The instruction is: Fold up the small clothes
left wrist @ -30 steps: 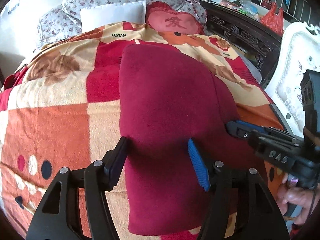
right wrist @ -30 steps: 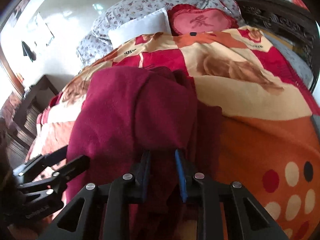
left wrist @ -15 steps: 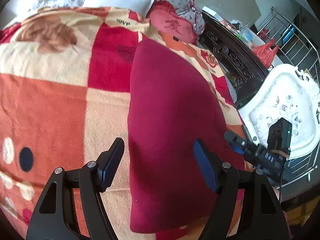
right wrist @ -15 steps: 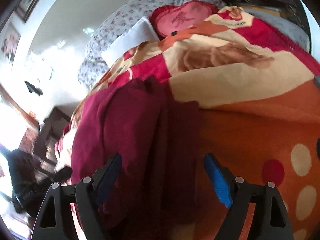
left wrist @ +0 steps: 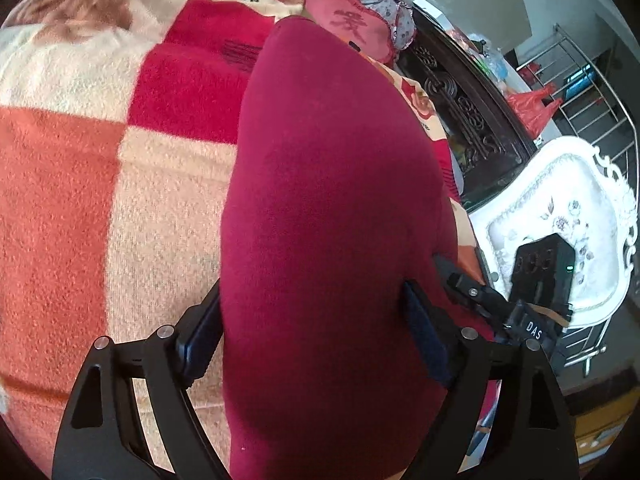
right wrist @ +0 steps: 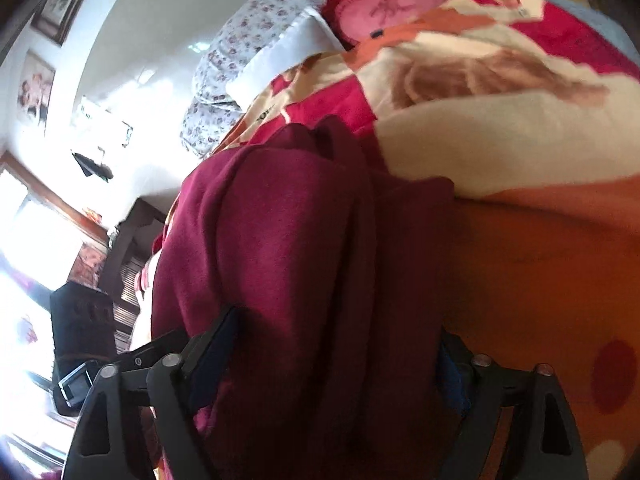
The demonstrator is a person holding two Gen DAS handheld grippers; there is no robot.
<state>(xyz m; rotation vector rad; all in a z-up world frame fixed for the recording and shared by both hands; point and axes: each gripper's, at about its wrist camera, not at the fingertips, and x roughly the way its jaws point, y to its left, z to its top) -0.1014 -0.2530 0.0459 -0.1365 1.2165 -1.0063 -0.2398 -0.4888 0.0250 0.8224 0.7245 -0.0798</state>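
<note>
A dark red fleece garment (left wrist: 332, 184) lies folded lengthwise on the checked blanket (left wrist: 92, 168). My left gripper (left wrist: 312, 332) is open, its fingers straddling the garment's near end low over the cloth. My right gripper (right wrist: 336, 344) is open too, its fingers either side of the garment's (right wrist: 288, 240) bunched folds on the other side. The right gripper also shows in the left wrist view (left wrist: 492, 304) at the garment's right edge. The left gripper shows in the right wrist view (right wrist: 96, 368) at the far left.
Pillows (right wrist: 384, 4) sit at the head of the bed. A dark carved headboard or cabinet (left wrist: 460, 92) and a white ornate chair (left wrist: 568, 216) stand to the right of the bed. A dark wooden dresser (right wrist: 128, 248) is on the other side.
The right gripper opened and let go of the garment's fold. Both grippers dropped lower and closer, now straddling the garment's near end. The left stayed open.
</note>
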